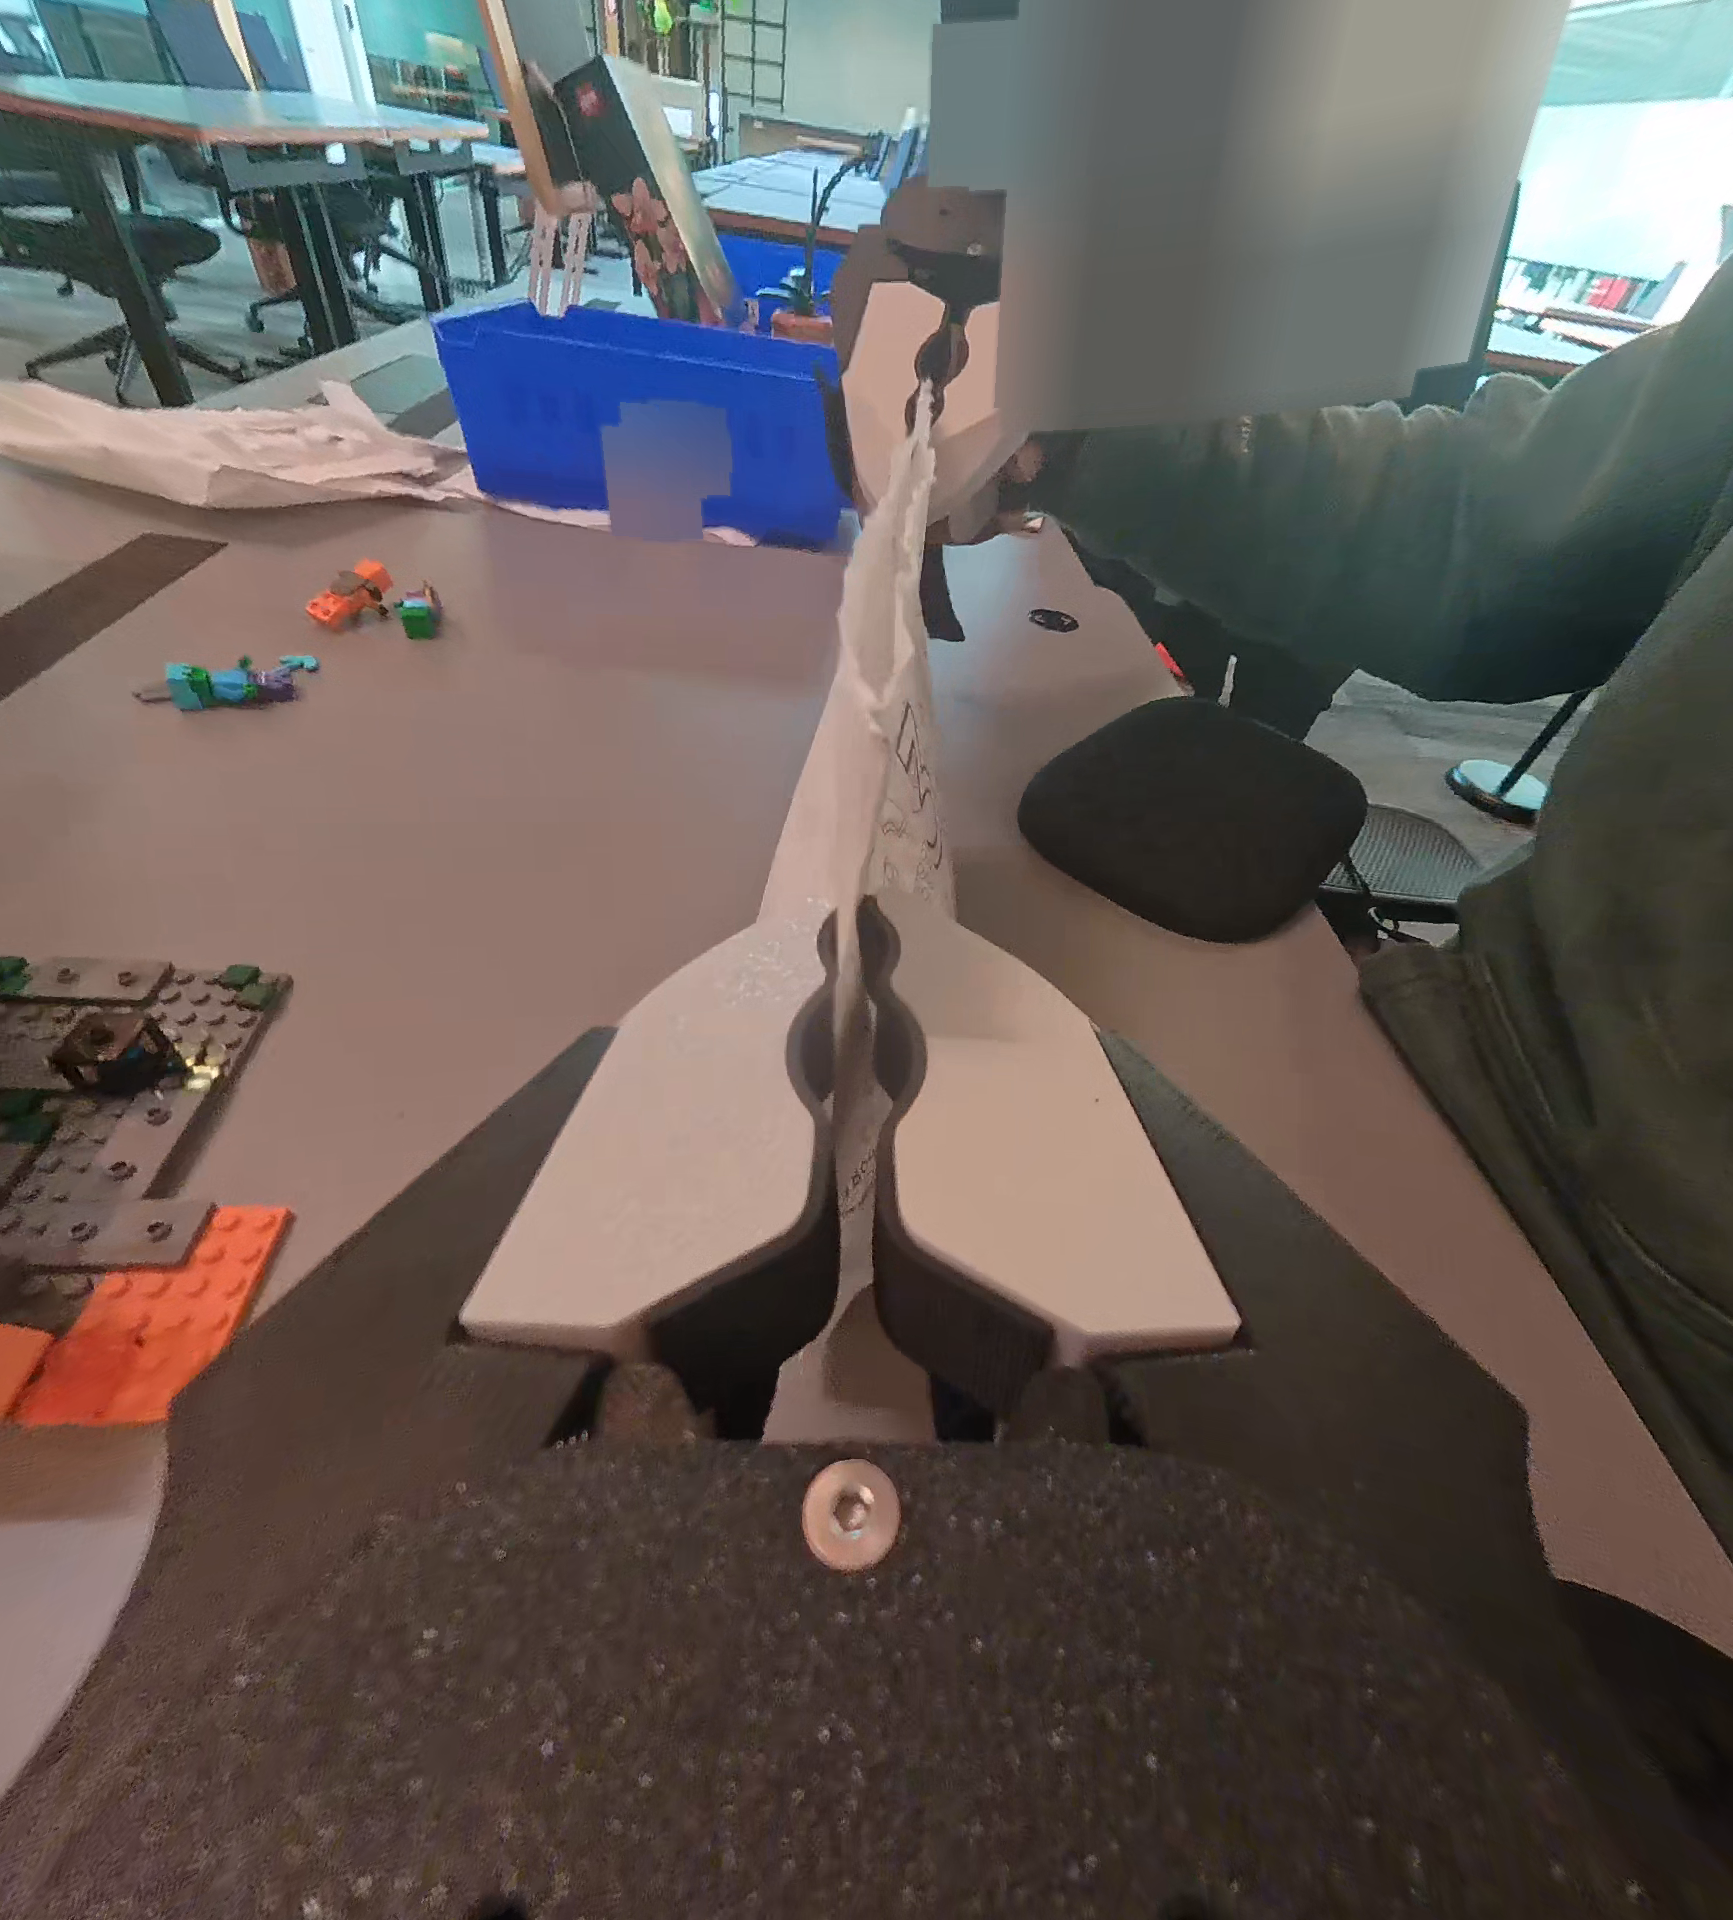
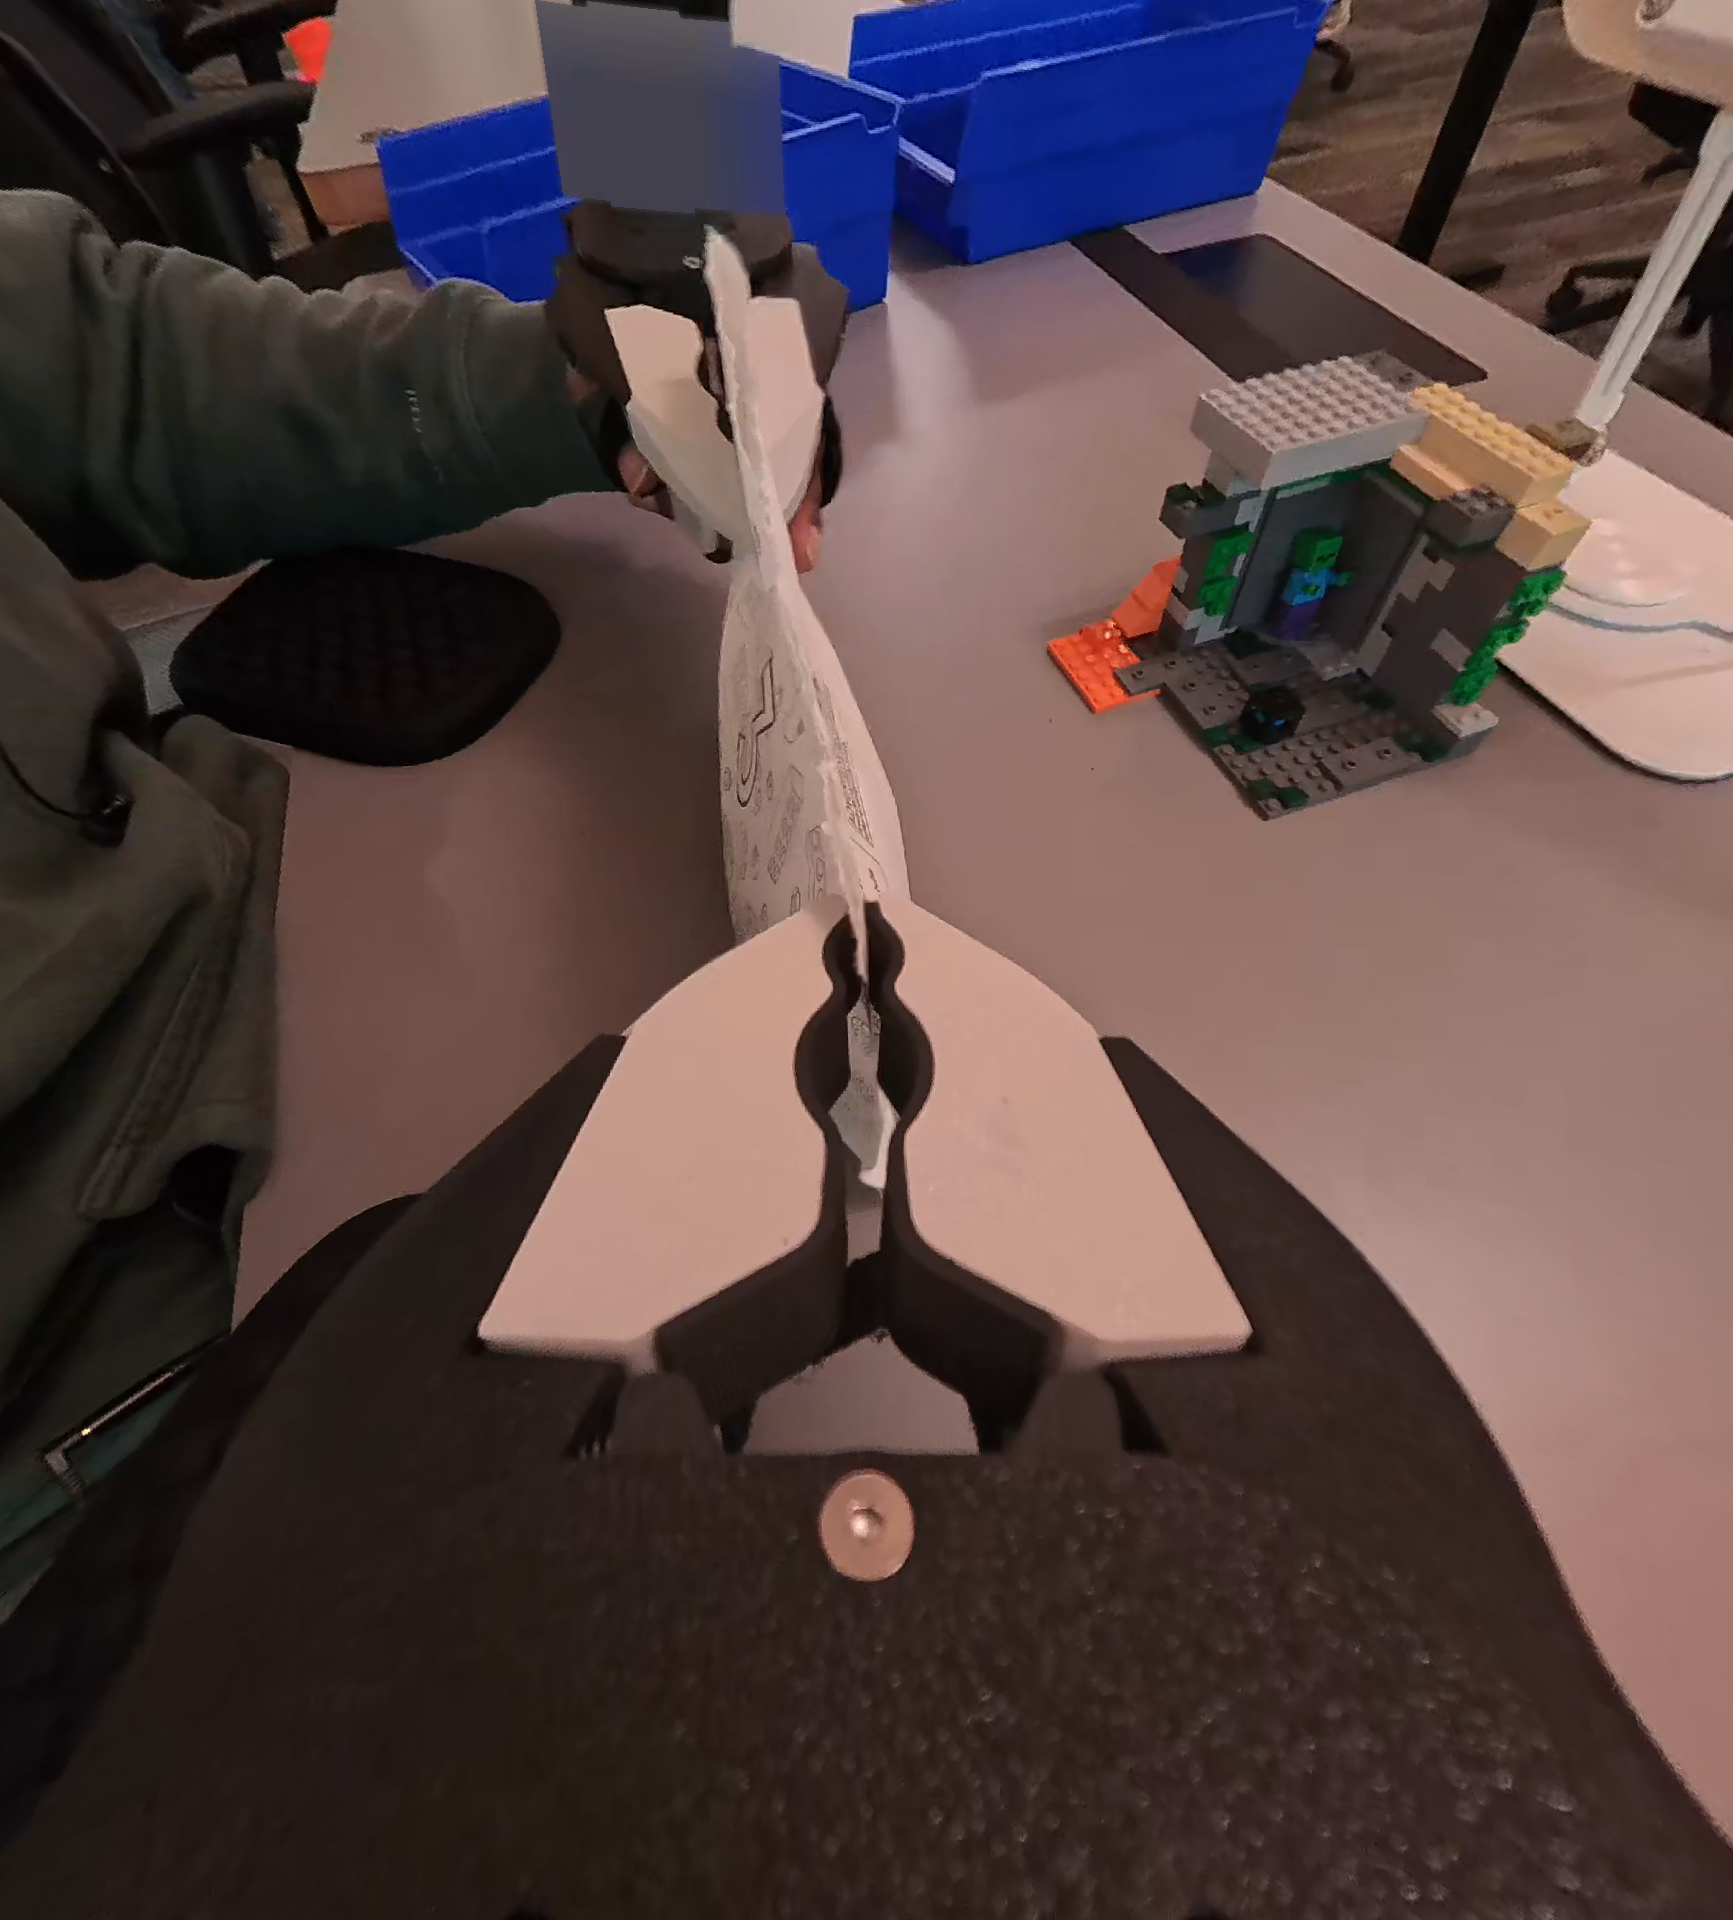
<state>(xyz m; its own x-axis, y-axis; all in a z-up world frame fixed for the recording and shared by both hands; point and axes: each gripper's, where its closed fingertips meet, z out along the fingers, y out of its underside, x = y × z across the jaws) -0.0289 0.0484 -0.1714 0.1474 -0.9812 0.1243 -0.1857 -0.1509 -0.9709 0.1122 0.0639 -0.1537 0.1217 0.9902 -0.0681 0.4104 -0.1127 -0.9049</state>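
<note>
White printed paper bag (image 2: pixel 800 748), stretched taut above the grey table (image 2: pixel 1153 1039): right gripper (image 2: pixel 864 920) clamped on its near end, left gripper (image 2: pixel 727 416) clamped on its far end. Right of bag, brick model (image 2: pixel 1361 582); beyond, blue bins (image 2: pixel 1049 125).

grey table (image 2: pixel 1257 1039), brick model (image 2: pixel 1361 582), blue bins (image 2: pixel 1080 135), loose bricks (image 1: pixel 228 681)

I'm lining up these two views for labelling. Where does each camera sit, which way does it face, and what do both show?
Left wrist view: on the left tongs, facing along the white paper bag to the right tongs; dark green sleeve shows.
Right wrist view: on the right tongs, facing back to the left tongs; brick model to the right, sleeve on the left.
Shared: bag, both tongs, grey table, blue bins.
</note>
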